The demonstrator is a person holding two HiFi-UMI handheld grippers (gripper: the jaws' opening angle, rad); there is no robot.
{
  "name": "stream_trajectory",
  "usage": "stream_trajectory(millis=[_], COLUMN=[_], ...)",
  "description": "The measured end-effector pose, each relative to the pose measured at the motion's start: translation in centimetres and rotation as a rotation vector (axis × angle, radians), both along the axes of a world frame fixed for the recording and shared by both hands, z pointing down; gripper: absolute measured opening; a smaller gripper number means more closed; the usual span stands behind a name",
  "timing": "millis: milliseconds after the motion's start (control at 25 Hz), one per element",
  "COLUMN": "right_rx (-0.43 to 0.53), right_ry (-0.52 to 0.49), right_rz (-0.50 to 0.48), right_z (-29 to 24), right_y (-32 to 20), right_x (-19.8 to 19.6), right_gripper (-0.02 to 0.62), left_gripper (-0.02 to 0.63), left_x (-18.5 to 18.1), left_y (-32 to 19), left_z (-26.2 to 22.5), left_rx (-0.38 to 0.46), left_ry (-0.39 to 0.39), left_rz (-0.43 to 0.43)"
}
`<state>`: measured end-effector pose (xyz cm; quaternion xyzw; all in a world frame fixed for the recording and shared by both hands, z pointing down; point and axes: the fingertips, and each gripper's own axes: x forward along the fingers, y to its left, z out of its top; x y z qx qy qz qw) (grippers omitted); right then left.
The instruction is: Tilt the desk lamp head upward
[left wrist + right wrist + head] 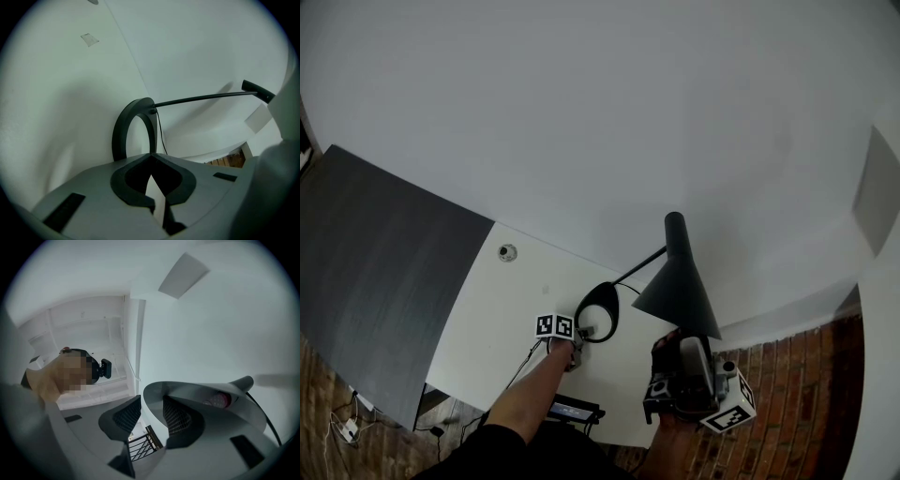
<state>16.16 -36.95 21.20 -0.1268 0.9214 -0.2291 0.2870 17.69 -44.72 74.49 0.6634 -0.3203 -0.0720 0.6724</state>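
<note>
A black desk lamp stands on the white desk [511, 309]: ring base [598, 312], thin arm [642, 265] and cone head [680, 281]. My left gripper [575, 345] is shut, its tips at the near edge of the ring base [133, 126], which rises right in front of it. My right gripper [686, 364] points up from under the head's wide rim. The rim [152, 394] sits between its jaws, one pad [180, 420] inside the cone and the other pad [124, 416] outside. The jaws stand apart, a slit showing beside the rim. The bulb [216, 401] shows deep inside.
A dark grey panel [384, 272] adjoins the desk on the left. A small round fitting [507, 252] sits near the desk's far edge, a black device [572, 410] at its front edge. Brick floor [787, 375] lies to the right. The white wall [609, 112] is close behind the lamp.
</note>
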Motion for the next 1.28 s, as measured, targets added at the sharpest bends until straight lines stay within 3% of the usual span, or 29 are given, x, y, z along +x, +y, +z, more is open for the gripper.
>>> stream_trajectory(millis=[240, 840, 1280], right_rx=[-0.004, -0.021, -0.115], right_ry=[0.003, -0.062, -0.135], right_rz=[-0.013, -0.054, -0.086], right_z=[-0.6, -2.9, -4.0], right_y=[-0.3, -1.5, -2.6], right_x=[0.0, -0.2, 0.0], right_gripper=[0.155, 0.155, 0.155], left_gripper=[0.011, 0.011, 0.011], left_x=[0.3, 0.4, 0.4], left_y=[0.1, 0.1, 0.2], left_z=[0.1, 0.2, 0.2], left_rx=[-0.031, -0.049, -0.053], left_ry=[-0.028, -0.045, -0.044], left_rz=[0.051, 0.076, 0.073])
